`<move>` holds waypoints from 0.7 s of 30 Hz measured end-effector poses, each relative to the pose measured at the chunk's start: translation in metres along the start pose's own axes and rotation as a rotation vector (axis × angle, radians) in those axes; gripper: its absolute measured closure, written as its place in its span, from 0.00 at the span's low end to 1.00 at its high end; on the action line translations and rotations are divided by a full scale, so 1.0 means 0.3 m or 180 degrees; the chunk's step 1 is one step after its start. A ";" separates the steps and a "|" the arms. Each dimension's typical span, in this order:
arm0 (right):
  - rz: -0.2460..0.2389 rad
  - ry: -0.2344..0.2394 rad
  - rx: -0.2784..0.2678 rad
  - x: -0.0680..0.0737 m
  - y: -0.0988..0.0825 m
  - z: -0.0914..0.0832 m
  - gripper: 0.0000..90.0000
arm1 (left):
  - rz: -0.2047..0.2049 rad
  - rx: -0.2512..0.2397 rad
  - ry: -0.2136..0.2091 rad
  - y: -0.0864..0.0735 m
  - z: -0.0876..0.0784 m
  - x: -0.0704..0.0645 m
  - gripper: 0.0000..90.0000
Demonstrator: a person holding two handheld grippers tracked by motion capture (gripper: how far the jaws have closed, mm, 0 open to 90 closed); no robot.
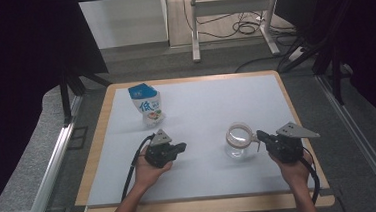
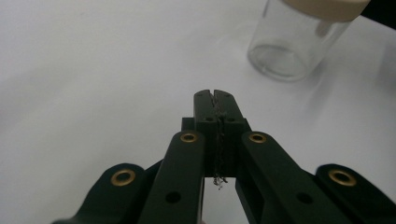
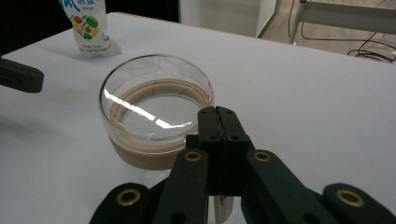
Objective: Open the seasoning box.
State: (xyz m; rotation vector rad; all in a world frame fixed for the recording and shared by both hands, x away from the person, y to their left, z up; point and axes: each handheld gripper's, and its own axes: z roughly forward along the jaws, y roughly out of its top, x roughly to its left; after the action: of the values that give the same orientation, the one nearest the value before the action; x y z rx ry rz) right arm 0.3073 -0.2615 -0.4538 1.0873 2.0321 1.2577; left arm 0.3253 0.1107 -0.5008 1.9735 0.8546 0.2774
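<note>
Two forearms come in from the bottom of the high view, each hand holding a black gripper over the pale table (image 1: 211, 104). On the left, the left gripper (image 1: 180, 147) has its jaws pressed flat together with nothing between them, pointing across the table toward the jar; its own view shows the same closed tips (image 2: 215, 95) above bare tabletop. On the right, the right gripper (image 1: 259, 134) is likewise closed on nothing, its tips (image 3: 218, 111) just beside the rim of the glass jar (image 1: 239, 141). That jar (image 3: 155, 109) stands upright between the two grippers, topped by a clear lid with a tan ring. A blue-and-white snack pouch (image 1: 147, 104) stands well apart, toward the far left.
</note>
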 end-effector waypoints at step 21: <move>0.0016 0.0010 0.0000 -0.003 -0.005 0.001 1.00 | 0.0322 -0.0092 -0.0395 0.221 0.185 -0.158 1.00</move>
State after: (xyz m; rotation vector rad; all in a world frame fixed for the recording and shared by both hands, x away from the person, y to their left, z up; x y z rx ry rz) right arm 0.3073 -0.2625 -0.4553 1.0918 2.0331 1.2627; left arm 0.3488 0.0205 -0.4687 1.9877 0.6693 0.2217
